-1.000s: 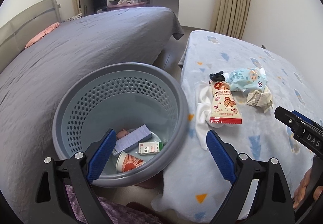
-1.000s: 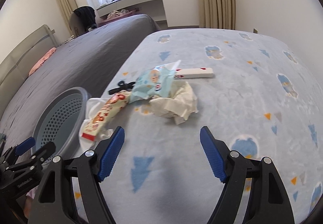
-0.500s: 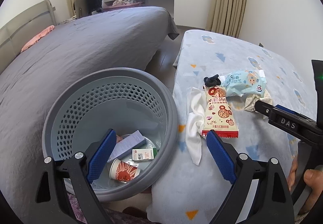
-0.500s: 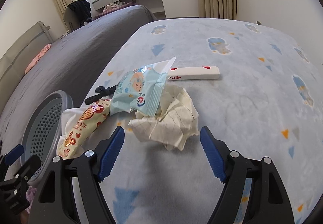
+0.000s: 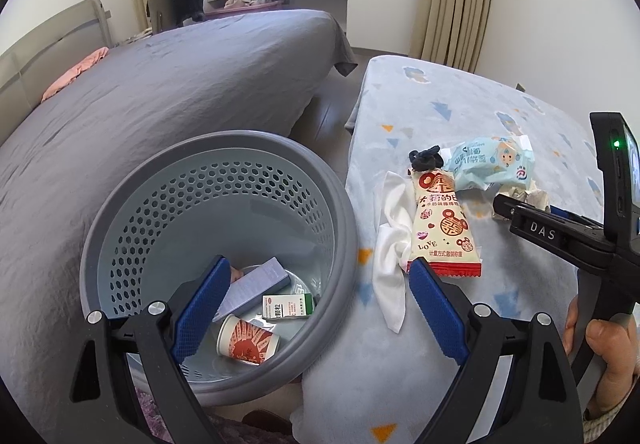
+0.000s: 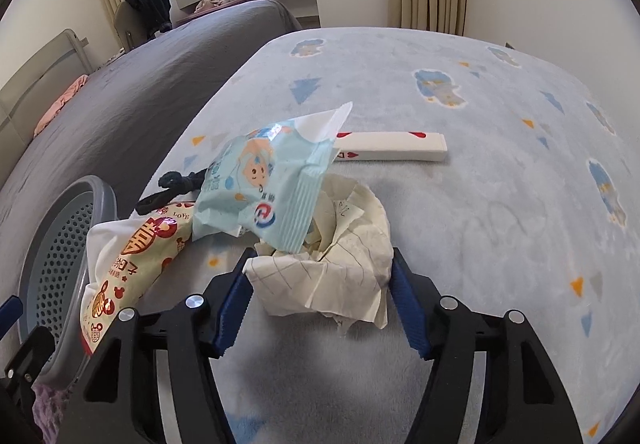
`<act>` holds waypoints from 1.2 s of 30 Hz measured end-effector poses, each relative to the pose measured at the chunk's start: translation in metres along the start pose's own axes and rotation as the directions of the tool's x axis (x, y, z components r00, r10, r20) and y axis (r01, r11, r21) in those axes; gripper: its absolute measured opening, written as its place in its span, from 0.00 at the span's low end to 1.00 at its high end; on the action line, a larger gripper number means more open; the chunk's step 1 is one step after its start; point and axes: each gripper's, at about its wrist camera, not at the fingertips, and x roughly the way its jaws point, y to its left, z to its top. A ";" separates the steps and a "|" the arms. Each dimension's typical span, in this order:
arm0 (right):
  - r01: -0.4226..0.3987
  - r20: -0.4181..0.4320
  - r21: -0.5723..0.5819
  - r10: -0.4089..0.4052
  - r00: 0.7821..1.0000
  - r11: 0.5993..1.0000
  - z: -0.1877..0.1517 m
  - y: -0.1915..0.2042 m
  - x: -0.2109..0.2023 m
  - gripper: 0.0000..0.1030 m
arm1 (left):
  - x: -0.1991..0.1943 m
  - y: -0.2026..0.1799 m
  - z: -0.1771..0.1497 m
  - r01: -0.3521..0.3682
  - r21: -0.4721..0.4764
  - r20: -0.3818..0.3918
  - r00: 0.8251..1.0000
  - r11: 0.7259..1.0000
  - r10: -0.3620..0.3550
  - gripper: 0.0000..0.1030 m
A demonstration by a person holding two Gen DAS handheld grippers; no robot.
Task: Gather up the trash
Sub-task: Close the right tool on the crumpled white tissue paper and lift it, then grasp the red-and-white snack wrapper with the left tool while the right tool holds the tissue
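Note:
A crumpled sheet of cream paper (image 6: 332, 268) lies on the light blue blanket (image 6: 480, 204). It sits between the closing jaws of my right gripper (image 6: 322, 255), whose pads reach its edges without squeezing it. A pale blue wipes packet (image 6: 268, 184) leans on the paper's far side. To its left lie a red-and-cream snack wrapper (image 6: 132, 252) and a black hair tie (image 6: 176, 184). My left gripper (image 5: 316, 264) hangs open over the near rim of the grey perforated basket (image 5: 224, 156), holding nothing. One right-gripper finger (image 5: 532, 224) shows by the paper (image 5: 536, 198).
The basket holds a paper cup (image 5: 248, 338), a small green-and-white box (image 5: 286, 306) and a purple box (image 5: 256, 284). A white tissue (image 5: 390, 232) lies beside the wrapper. A long white box with red hearts (image 6: 392, 146) lies beyond the packet. A grey bed (image 5: 180, 84) is on the left.
My right gripper has moved forward and down until the crumpled paper lies between its fingers, and its jaws have narrowed. The left gripper has stayed open over the basket.

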 end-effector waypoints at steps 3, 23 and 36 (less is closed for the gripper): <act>-0.005 0.010 0.011 0.004 1.000 1.000 -0.002 -0.003 -0.004 0.55 | -0.002 0.000 -0.001 0.002 0.002 0.002 1.000 1.000 -0.002 0.86; 0.108 0.147 0.111 -0.124 0.981 0.988 -0.020 -0.060 -0.086 0.54 | -0.022 -0.024 -0.002 0.045 0.030 0.022 0.999 0.999 -0.046 0.86; 0.061 0.230 0.216 -0.111 0.967 0.974 -0.032 -0.106 -0.141 0.54 | -0.027 -0.049 0.004 0.073 0.061 0.022 0.997 0.995 -0.074 0.86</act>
